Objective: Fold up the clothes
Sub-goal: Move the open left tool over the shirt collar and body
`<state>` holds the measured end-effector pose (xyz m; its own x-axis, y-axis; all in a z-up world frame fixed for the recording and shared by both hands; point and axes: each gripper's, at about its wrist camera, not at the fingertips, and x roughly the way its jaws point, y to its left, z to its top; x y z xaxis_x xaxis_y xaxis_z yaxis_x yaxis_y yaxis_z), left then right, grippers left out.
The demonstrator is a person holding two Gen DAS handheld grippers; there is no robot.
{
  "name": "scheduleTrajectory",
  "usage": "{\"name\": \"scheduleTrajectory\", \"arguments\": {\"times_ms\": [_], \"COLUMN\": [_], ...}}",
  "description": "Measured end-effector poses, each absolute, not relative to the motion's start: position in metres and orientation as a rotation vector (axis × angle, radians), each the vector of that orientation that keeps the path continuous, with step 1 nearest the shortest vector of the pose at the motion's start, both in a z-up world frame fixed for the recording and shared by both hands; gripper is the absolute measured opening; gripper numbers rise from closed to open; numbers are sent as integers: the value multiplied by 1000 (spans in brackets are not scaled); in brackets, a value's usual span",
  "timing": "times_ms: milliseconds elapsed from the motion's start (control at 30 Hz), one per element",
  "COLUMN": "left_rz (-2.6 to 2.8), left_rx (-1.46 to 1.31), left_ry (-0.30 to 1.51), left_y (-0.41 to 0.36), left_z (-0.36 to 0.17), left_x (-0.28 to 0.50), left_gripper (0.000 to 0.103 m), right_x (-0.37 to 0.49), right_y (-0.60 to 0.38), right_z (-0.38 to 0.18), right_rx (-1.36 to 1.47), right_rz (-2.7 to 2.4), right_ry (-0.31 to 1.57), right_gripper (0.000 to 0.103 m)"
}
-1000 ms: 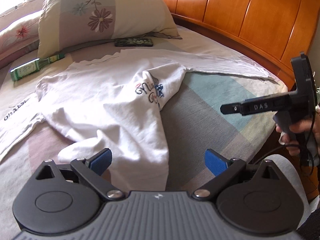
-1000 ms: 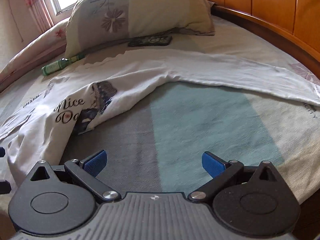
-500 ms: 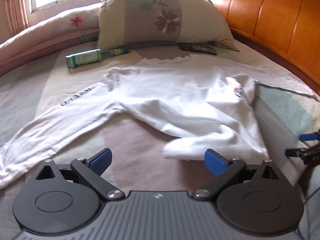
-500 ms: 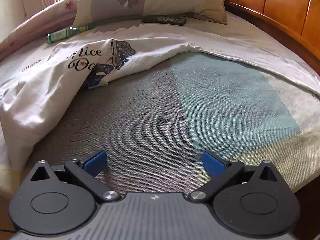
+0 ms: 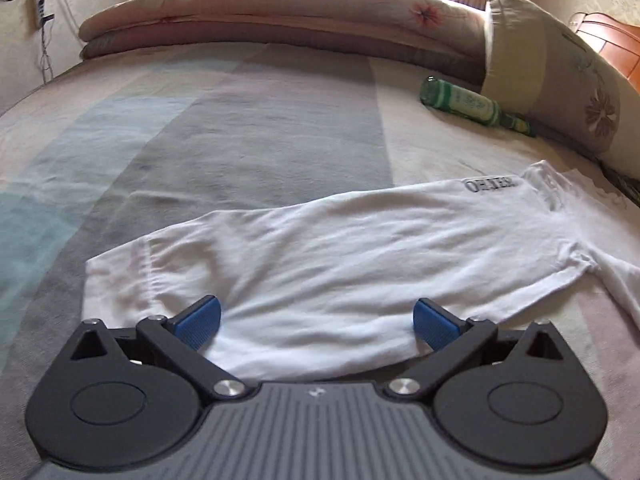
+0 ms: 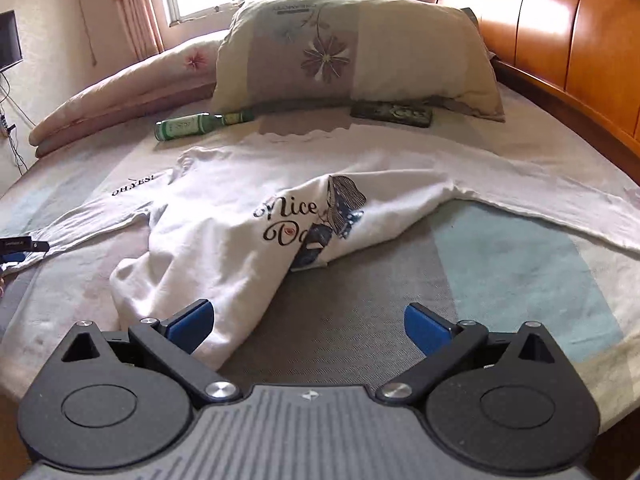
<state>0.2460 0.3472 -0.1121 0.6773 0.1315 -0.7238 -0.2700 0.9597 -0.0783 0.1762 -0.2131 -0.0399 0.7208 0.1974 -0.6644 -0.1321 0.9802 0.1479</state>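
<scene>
A white long-sleeved shirt [image 6: 248, 200] with a "Nice" print lies crumpled on the bed, sleeves spread to both sides. In the left wrist view its left sleeve [image 5: 340, 256] lies flat right in front of my left gripper [image 5: 316, 320], which is open with the cuff end between its blue pads. My right gripper [image 6: 308, 322] is open and empty over the bedsheet, its left pad [image 6: 192, 320] next to the shirt's bunched hem. The left gripper also shows at the far left of the right wrist view [image 6: 18, 246].
A green bottle [image 6: 192, 126] and a dark flat case [image 6: 392, 114] lie by the flowered pillow [image 6: 352, 52]. A rolled quilt [image 5: 280, 12] lies along the far side. The wooden headboard [image 6: 568, 40] stands at the right. The bed's front edge is under my right gripper.
My left gripper has swung left and moved down to the left sleeve's cuff end. My right gripper has turned left and pulled back, now facing the shirt body.
</scene>
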Motion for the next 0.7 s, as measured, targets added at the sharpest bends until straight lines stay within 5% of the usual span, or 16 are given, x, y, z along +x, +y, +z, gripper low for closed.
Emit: {"name": "scheduleTrajectory", "arguments": {"times_ms": [267, 533, 700], "left_rz": [201, -283, -366], "left_rx": [-121, -181, -338], "left_ry": [795, 738, 805], "left_y": [327, 194, 129], "left_z": [-77, -30, -59], "left_x": [254, 379, 458], "left_gripper": [101, 102, 102], "right_x": [186, 183, 182], "right_y": [-208, -209, -223], "right_z": [-56, -44, -51], "right_rx": [139, 106, 122], "right_rz": [219, 262, 281], "right_ry": [790, 733, 709], "right_gripper": [103, 103, 103]}}
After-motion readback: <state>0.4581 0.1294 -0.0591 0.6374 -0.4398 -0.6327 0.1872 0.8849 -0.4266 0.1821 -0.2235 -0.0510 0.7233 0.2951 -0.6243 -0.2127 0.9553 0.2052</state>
